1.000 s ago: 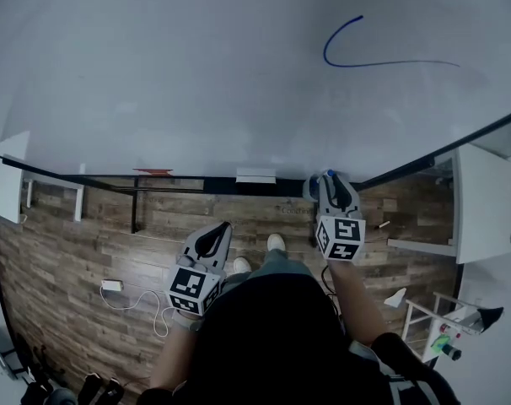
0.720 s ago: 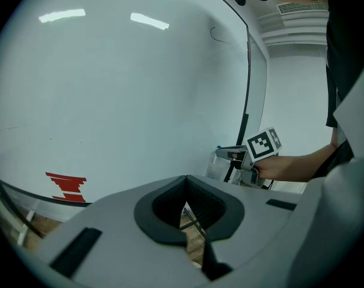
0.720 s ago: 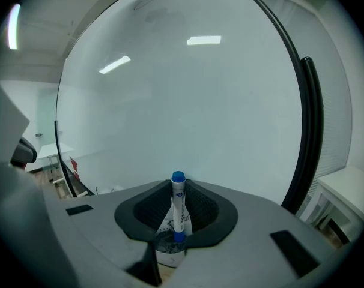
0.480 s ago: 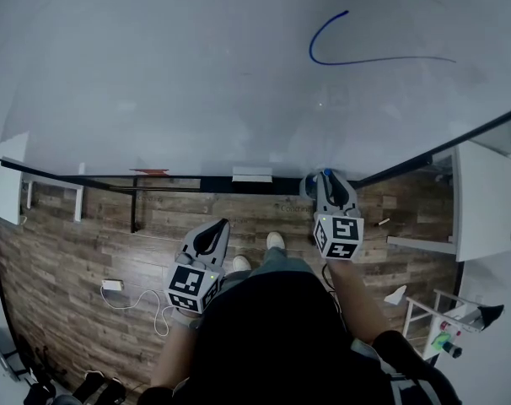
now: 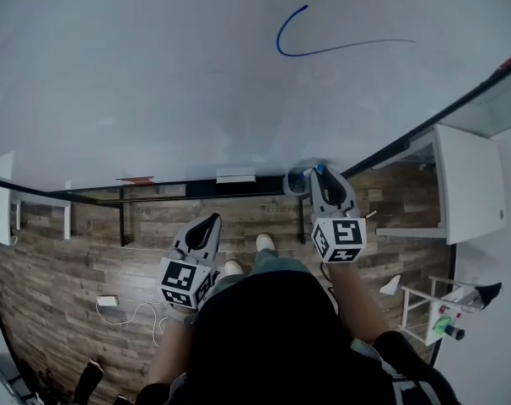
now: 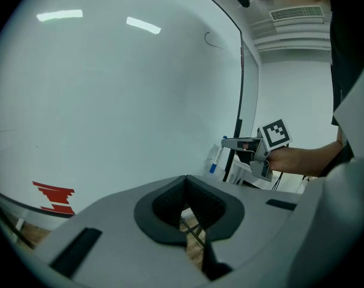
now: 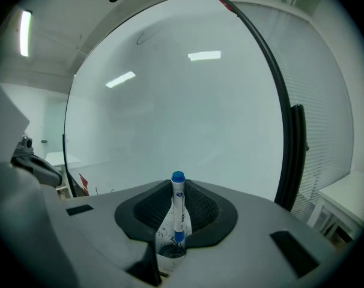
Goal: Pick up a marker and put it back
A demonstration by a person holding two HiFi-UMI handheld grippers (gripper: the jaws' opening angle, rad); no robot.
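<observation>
A white marker with a blue cap (image 7: pixel 178 204) stands upright between the jaws of my right gripper (image 7: pixel 177 213), which is shut on it. Below the marker sits a white, ink-specked holder (image 7: pixel 164 245). In the head view the right gripper (image 5: pixel 320 178) is at the bottom edge of the whiteboard (image 5: pixel 154 74), and the marker's blue tip (image 5: pixel 318 169) shows at its front. My left gripper (image 5: pixel 207 229) hangs lower over the wooden floor, shut and empty (image 6: pixel 191 221). From the left gripper view, the right gripper (image 6: pixel 254 152) and marker (image 6: pixel 214 161) show beside the board.
A blue curved line (image 5: pixel 310 47) is drawn high on the board. A red mark (image 5: pixel 136 179) and a white block (image 5: pixel 235 175) sit along the board's lower rail. A white table (image 5: pixel 466 192) stands at the right; a cable and adapter (image 5: pixel 108 300) lie on the floor.
The head view has swung, so the board's blue line and lower rail sit further left and up. Both grippers keep their places by the board, the right one still holding the marker.
</observation>
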